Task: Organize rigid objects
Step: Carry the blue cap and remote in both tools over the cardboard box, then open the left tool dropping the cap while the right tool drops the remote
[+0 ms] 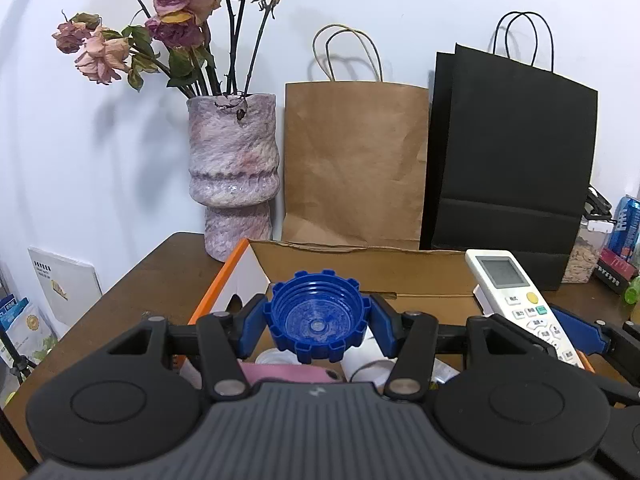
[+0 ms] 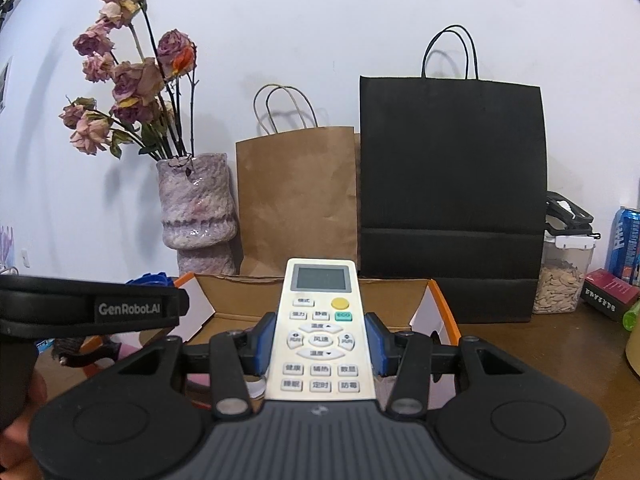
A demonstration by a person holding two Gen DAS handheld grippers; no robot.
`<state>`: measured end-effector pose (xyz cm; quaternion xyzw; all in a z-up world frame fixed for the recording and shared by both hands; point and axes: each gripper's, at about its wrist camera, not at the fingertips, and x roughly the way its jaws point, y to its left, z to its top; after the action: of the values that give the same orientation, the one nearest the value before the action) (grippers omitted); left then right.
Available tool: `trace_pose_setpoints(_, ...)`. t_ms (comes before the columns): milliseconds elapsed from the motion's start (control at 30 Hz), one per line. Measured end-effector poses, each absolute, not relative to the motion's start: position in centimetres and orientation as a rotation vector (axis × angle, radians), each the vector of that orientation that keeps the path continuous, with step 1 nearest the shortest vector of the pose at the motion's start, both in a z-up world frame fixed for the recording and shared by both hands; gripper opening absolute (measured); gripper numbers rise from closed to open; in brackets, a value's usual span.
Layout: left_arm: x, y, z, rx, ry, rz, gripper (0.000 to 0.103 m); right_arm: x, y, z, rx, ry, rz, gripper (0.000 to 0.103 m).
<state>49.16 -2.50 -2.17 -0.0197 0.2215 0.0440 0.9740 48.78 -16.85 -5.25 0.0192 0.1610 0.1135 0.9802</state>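
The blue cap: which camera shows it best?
The left wrist view: the blue cap sits centred, open side up, clamped in the left gripper. The right wrist view shows only a sliver of it behind the left gripper's body.

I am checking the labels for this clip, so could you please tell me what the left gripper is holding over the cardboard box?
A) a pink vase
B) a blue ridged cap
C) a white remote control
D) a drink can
B: in the left wrist view the left gripper has its blue pads pressed on either side of the blue ridged cap, above the open cardboard box.
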Motion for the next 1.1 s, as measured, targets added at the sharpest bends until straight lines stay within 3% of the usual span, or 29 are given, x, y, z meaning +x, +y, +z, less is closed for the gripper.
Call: trace_pose_setpoints(1100, 56.2, -2.0, -4.3, -0.001, 0.498, 0.131, 0.056, 55.9, -16.0, -6.7, 0.009, 0.384, 0.240, 0.045)
